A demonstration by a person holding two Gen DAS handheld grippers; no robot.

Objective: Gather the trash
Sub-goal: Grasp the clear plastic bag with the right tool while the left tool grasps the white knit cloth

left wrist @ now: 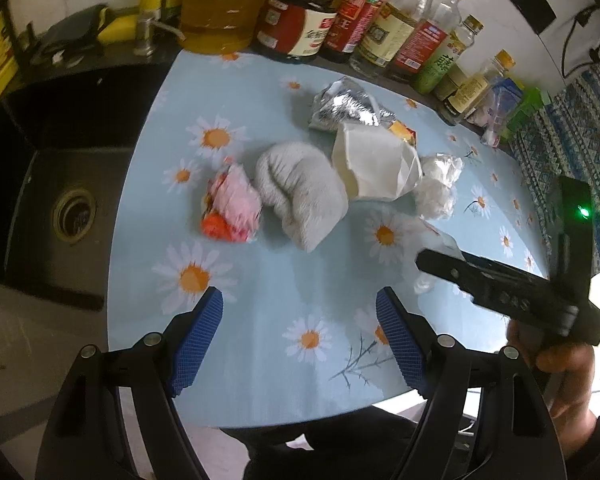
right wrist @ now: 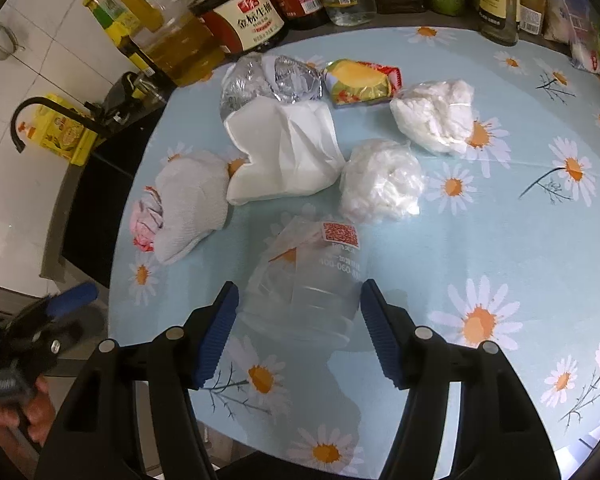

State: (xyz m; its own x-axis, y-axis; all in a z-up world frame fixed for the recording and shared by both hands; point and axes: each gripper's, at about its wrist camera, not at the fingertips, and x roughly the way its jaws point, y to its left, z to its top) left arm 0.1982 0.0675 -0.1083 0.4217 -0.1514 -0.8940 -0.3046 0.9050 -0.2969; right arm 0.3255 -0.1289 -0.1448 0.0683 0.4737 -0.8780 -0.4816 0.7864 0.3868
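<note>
Trash lies on the daisy tablecloth (left wrist: 284, 288): a pink-red wrapper (left wrist: 230, 210), a grey cloth wad (left wrist: 300, 192), a white paper bag (left wrist: 374, 164), a silver foil bag (left wrist: 346, 106) and a crumpled clear plastic ball (left wrist: 438, 184). My left gripper (left wrist: 300, 338) is open and empty above the cloth's near edge. In the right wrist view a clear plastic cup (right wrist: 300, 280) lies on its side between my open right gripper's (right wrist: 298, 330) blue pads. Beyond it lie the paper bag (right wrist: 284, 152), plastic balls (right wrist: 380, 180) (right wrist: 434, 114) and a yellow snack wrapper (right wrist: 362, 80).
Oil and sauce bottles (left wrist: 300, 16) line the back edge of the table. A black sink (left wrist: 60, 184) with a tap (right wrist: 40, 116) lies to the left. A patterned cloth (left wrist: 560, 152) lies to the right. The right gripper's body (left wrist: 500, 288) shows at the right.
</note>
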